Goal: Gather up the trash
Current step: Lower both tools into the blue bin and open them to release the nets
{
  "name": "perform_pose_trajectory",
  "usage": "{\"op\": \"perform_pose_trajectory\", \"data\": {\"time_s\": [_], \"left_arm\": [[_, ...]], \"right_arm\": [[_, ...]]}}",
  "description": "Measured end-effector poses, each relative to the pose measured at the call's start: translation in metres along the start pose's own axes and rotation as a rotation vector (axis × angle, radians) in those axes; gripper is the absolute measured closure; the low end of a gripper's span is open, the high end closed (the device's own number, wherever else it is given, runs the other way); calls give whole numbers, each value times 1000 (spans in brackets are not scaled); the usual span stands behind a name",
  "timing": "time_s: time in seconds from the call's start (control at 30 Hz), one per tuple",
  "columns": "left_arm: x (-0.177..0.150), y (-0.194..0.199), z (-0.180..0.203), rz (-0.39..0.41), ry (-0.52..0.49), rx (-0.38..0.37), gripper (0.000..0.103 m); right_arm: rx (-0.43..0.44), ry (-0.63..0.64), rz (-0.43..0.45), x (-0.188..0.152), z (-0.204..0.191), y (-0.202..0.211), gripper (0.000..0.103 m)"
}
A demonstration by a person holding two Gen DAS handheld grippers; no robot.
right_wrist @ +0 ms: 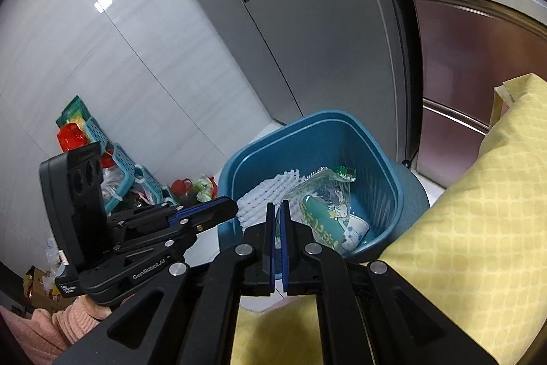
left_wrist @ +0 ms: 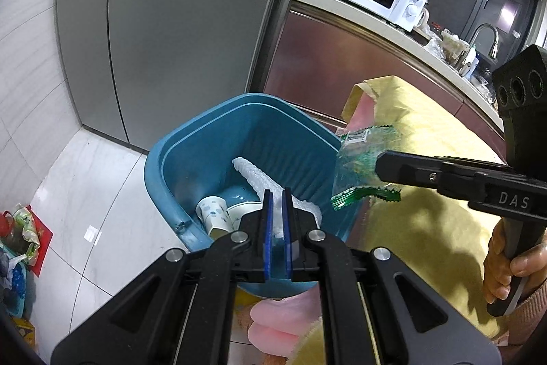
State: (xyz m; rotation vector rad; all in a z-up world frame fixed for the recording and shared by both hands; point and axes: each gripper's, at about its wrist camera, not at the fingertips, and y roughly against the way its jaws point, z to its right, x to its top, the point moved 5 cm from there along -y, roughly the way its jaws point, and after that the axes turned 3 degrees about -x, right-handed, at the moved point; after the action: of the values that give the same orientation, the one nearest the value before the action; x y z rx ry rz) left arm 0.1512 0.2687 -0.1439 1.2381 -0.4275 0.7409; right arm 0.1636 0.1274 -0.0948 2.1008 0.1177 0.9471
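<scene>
I am pinching the white foam netting [left_wrist: 278,194] in my left gripper [left_wrist: 277,197], its jaws nearly closed on one end while the rest is trailing into the blue bin [left_wrist: 164,159]. My right gripper [right_wrist: 277,211] is clamping a clear green-printed wrapper [right_wrist: 324,204] by its edge, over the bin's rim. Both look light, limp and crinkly, the wrapper probably slippery; a firm edge grip is suiting them.

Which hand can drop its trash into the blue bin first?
Probably left. The left tongs hold white foam netting already over the blue bin. The right tongs hold a green wrapper out at the bin's rim.
</scene>
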Motion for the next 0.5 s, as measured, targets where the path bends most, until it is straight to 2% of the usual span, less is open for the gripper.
{"op": "perform_pose_trajectory", "data": {"time_s": [0.37, 0.47, 0.5], "left_arm": [[2, -25, -15, -38, 40, 3, 97], [0, -31, -16, -45, 50, -4, 87], [1, -33, -15, -45, 51, -8, 79]], "right_arm": [[-46, -12, -79, 2, 2, -33, 97], [-46, -30, -79, 1, 3, -33, 97], [-46, -32, -76, 1, 4, -32, 96]]}}
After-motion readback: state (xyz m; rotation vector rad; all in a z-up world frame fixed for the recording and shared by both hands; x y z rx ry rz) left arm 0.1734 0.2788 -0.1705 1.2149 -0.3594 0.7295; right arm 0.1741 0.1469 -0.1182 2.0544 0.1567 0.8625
